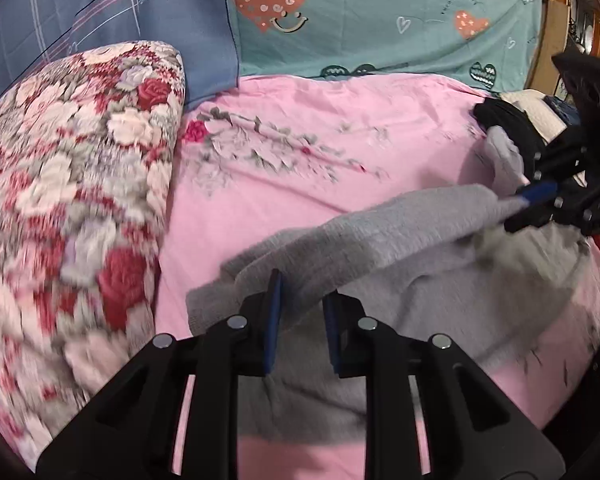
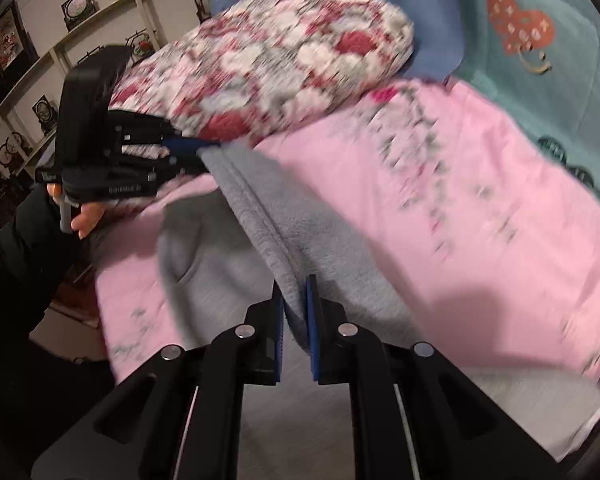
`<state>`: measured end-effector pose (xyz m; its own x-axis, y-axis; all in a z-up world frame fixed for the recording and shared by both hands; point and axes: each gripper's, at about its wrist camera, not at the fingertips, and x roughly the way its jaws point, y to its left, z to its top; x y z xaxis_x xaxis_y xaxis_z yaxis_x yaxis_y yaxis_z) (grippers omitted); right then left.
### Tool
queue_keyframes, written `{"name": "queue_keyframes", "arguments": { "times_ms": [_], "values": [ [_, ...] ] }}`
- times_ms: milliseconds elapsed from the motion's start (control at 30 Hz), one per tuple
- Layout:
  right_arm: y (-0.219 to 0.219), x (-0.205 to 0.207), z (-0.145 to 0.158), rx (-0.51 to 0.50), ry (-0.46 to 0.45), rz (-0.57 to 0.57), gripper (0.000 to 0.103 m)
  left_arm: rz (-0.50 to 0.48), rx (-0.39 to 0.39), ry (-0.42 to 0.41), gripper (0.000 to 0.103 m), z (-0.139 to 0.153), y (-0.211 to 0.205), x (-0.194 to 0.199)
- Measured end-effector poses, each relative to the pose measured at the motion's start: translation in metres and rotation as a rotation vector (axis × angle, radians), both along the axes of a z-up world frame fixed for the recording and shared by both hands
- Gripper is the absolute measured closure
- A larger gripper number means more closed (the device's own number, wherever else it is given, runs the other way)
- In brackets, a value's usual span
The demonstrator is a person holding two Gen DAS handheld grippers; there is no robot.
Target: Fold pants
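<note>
Clearly grey fleecy pants (image 1: 380,232), bunched

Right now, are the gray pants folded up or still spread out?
Partly folded. The gray pants are doubled over along a raised edge that the left gripper and right gripper pinch, while the rest lies on the pink sheet.

Mirrored script — perhaps "love" — on the blue plaid sheet (image 1: 100,12); other print illegible.
</note>
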<state>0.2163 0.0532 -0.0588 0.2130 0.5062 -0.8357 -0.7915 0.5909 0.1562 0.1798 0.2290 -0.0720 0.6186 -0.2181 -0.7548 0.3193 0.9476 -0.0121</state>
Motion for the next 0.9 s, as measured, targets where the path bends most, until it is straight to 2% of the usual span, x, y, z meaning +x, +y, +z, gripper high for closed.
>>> {"name": "queue_keyframes", "arguments": {
  "times_ms": [100,200,267,400,500,600,633,700,733,833,900],
  "values": [
    [0.005,-0.042,-0.025,-0.005,0.069,0.005,0.093,0.008,-0.017,0.016,0.083,-0.01,0.004,-0.036],
    [0.012,-0.065,-0.049,-0.022,0.097,0.012,0.092,0.016,-0.026,0.056,0.083,-0.03,0.007,-0.059],
    [0.014,-0.07,-0.064,-0.03,0.138,-0.01,0.092,0.02,-0.011,0.092,0.083,-0.048,0.006,-0.066],
    [0.015,-0.07,-0.085,-0.044,0.179,-0.047,0.092,0.035,-0.03,0.16,0.082,-0.078,0.01,-0.067],
    [0.017,-0.07,-0.099,-0.062,0.196,-0.059,0.092,0.034,-0.056,0.18,0.08,-0.082,0.014,-0.07],
    [0.017,-0.07,-0.111,-0.078,0.199,-0.066,0.092,0.028,-0.082,0.181,0.079,-0.073,0.017,-0.077],
    [0.017,-0.069,-0.115,-0.08,0.201,-0.07,0.092,0.024,-0.1,0.178,0.076,-0.068,0.019,-0.081],
    [0.015,-0.069,-0.123,-0.076,0.208,-0.079,0.092,0.016,-0.172,0.163,0.044,-0.053,0.023,-0.091],
    [0.013,-0.069,-0.126,-0.076,0.209,-0.082,0.092,0.018,-0.219,0.135,0.021,-0.043,0.026,-0.096],
    [0.013,-0.07,-0.135,-0.08,0.203,-0.084,0.092,-0.007,-0.367,0.052,0.019,-0.011,0.031,-0.108],
    [0.012,-0.071,-0.135,-0.079,0.202,-0.086,0.092,0.062,-0.366,0.022,0.019,0.001,0.028,-0.105]
  ]
}}
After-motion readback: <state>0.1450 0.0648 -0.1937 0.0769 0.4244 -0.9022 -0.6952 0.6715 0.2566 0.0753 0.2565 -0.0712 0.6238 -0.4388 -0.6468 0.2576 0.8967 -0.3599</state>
